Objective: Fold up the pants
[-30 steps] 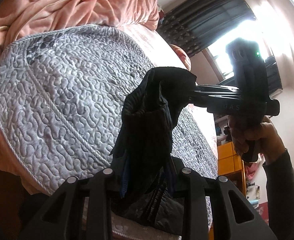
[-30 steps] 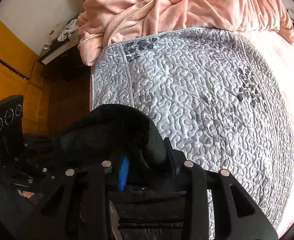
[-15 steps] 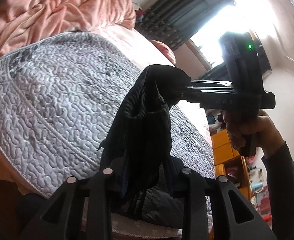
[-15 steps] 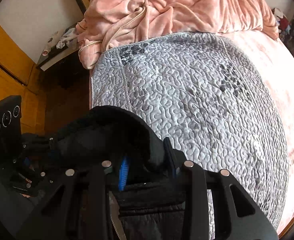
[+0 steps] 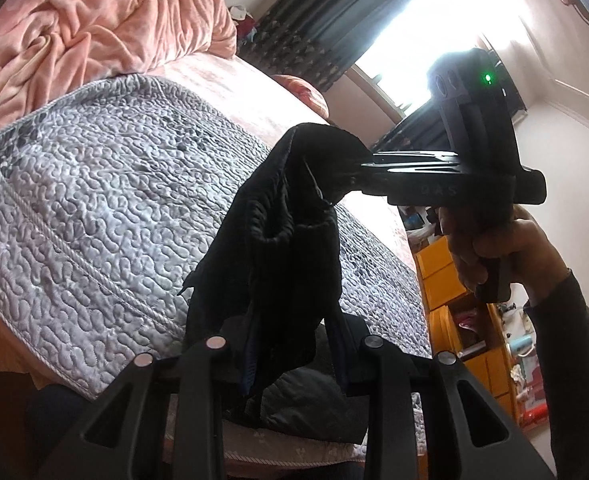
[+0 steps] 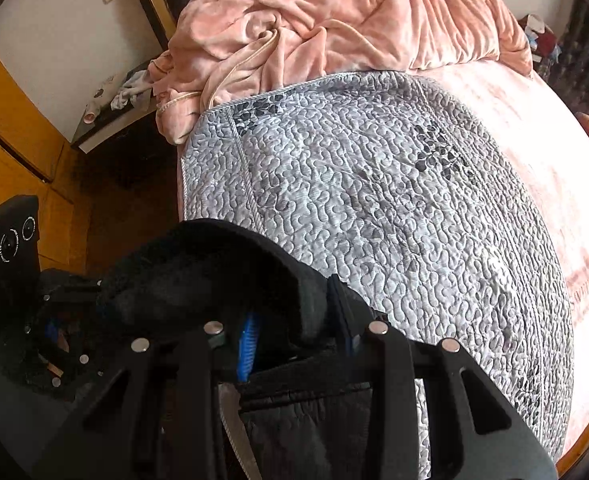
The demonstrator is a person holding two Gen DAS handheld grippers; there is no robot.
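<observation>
Black quilted pants (image 5: 290, 248) hang in the air over the near edge of the bed, bunched between both grippers. My left gripper (image 5: 294, 354) is shut on the lower part of the fabric. In the left wrist view the right gripper (image 5: 358, 172), held by a hand (image 5: 490, 248), pinches the top corner of the pants. In the right wrist view my right gripper (image 6: 294, 340) is shut on a thick black fold of the pants (image 6: 222, 276), and the left gripper's body (image 6: 10, 264) shows at the far left. The rest of the pants droops below, partly hidden.
A grey quilted bedspread (image 6: 374, 216) covers the bed, with a rumpled pink blanket (image 6: 334, 20) at its head and a pink sheet (image 6: 546, 152) alongside. A dark nightstand (image 6: 114, 128) and orange cabinets (image 5: 442, 276) stand near the bed. A bright window with dark curtains (image 5: 334, 20) lies beyond.
Both grippers have risen with the pants held between them, and more of the bed shows beneath. The left wrist view has rolled toward level. Neither grip has altered.
</observation>
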